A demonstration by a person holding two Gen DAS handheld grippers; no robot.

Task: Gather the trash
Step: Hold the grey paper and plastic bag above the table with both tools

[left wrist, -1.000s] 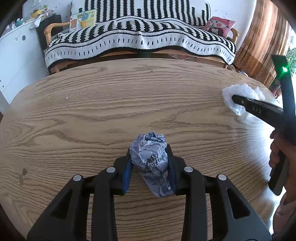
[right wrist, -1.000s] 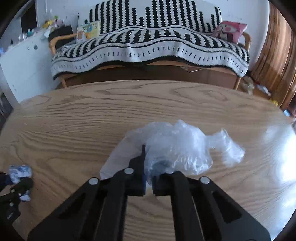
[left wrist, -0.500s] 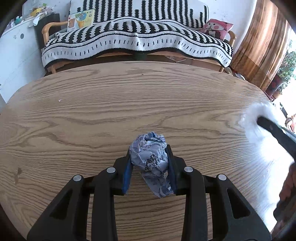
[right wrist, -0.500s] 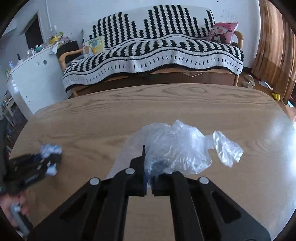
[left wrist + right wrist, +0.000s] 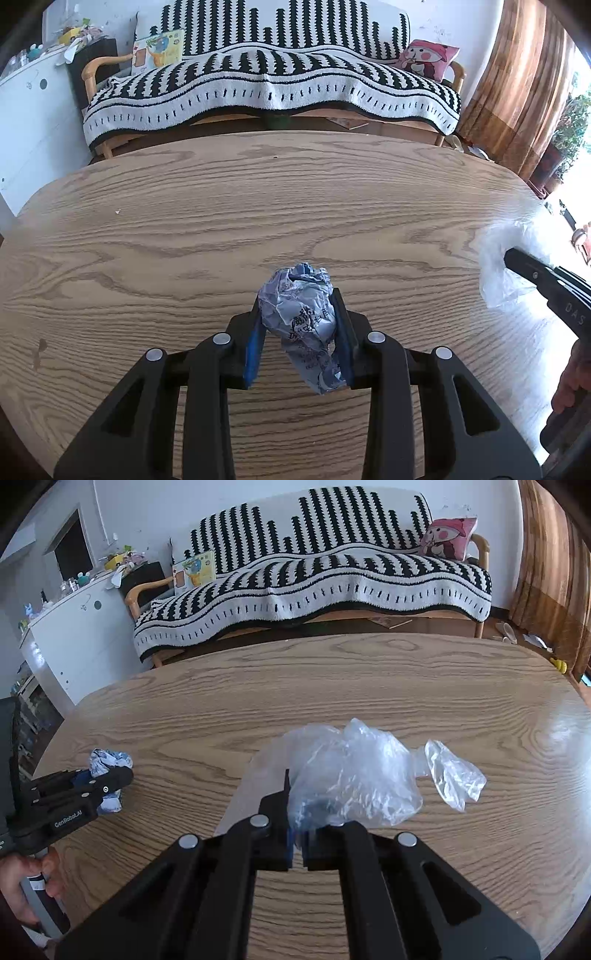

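Jaws, left: the left gripper (image 5: 299, 328) has its blue-padded jaws pressed on either side of a crumpled paper wad (image 5: 303, 321), which is lifted clear of the tabletop (image 5: 184, 229).
Jaws, right: the right gripper (image 5: 297, 843) has its jaws pressed almost together, pinching the near edge of a clear plastic bag (image 5: 354, 775).
Paper wad: bluish-white with dark print; its lower end hangs below the pads. From the right wrist view it shows at the far left (image 5: 109, 762), sticking out past the left gripper (image 5: 94, 788).
Plastic bag: crumpled and translucent, bunched in front of the jaws, with a loose tail reaching to the right. From the left wrist view it appears as a pale blur (image 5: 506, 266) at the right edge, on the tip of the right gripper (image 5: 517, 258).
Hands: one hand (image 5: 22, 882) wraps the left gripper's handle; fingers (image 5: 572, 380) show on the right one.
Tabletop: oval, oak-grained wood.
Beyond: a sofa (image 5: 314, 576) under a black-and-white striped throw, with a pink cushion (image 5: 448, 537) at its right end.
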